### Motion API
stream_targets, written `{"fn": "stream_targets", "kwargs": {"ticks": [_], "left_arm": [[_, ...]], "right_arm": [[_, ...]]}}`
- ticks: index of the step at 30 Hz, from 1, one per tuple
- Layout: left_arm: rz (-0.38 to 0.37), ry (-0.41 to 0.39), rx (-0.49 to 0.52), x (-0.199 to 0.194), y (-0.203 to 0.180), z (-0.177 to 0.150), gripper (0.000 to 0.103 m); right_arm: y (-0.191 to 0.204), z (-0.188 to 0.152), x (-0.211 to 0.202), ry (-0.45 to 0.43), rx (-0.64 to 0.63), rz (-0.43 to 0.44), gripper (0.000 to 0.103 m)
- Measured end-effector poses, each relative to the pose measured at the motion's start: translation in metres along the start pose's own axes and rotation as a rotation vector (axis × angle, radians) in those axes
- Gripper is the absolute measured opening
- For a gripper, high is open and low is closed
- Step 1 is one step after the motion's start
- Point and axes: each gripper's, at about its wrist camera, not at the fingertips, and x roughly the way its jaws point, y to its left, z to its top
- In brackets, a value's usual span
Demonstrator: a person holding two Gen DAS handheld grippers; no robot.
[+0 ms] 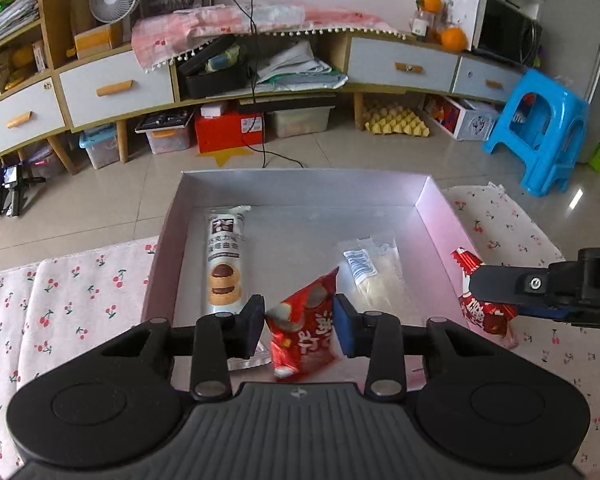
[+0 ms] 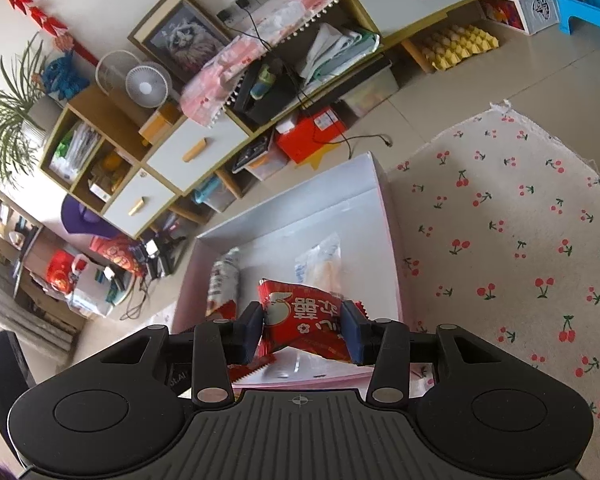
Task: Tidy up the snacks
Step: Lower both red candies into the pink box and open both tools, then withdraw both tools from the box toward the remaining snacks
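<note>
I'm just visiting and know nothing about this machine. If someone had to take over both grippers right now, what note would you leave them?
Left gripper: closed on a red snack packet, held above the near end of the box.
Right gripper: closed on a second red packet, at the box's right wall.
Already in the box: a long cookie pack along the left side, a clear packet right of the middle.
Done: those two stowed.
Left: lower both red packets into the box and let go. I see no other loose snacks on the cherry-print cloth, but check.
</note>
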Motion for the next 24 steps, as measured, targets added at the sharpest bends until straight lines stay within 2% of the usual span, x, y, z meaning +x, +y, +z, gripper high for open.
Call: {"fn": "stream_targets", "kwargs": {"ticks": [2, 4, 5, 8, 12, 17, 24], "left_arm": [[0.013, -0.005, 0.004, -0.001, -0.001, -0.001, 0.039], [0.015, -0.006, -0.004, -0.001, 0.0, 0.0, 0.053], [0.017, -0.008, -0.01, -0.001, 0.0, 0.001, 0.056], [0.012, -0.011, -0.022, -0.003, 0.003, 0.001, 0.06], [0.015, -0.007, -0.026, -0.005, 0.003, 0.001, 0.063], [0.015, -0.005, -0.044, -0.015, 0.007, 0.0, 0.073], [0.009, -0.014, -0.051, -0.039, 0.008, -0.005, 0.088]], "right_arm": [[-0.002, -0.001, 0.002, 0.001, 0.013, -0.005, 0.047], [-0.005, 0.0, 0.003, 0.005, 0.033, -0.003, 0.051], [-0.006, 0.001, 0.003, 0.01, 0.04, -0.002, 0.051], [-0.009, 0.001, 0.002, 0.01, 0.054, -0.007, 0.064], [-0.007, 0.001, -0.004, 0.009, 0.054, -0.011, 0.066], [-0.003, 0.002, -0.013, 0.01, 0.033, -0.022, 0.068], [0.01, -0.004, -0.037, 0.02, 0.005, -0.029, 0.08]]}}
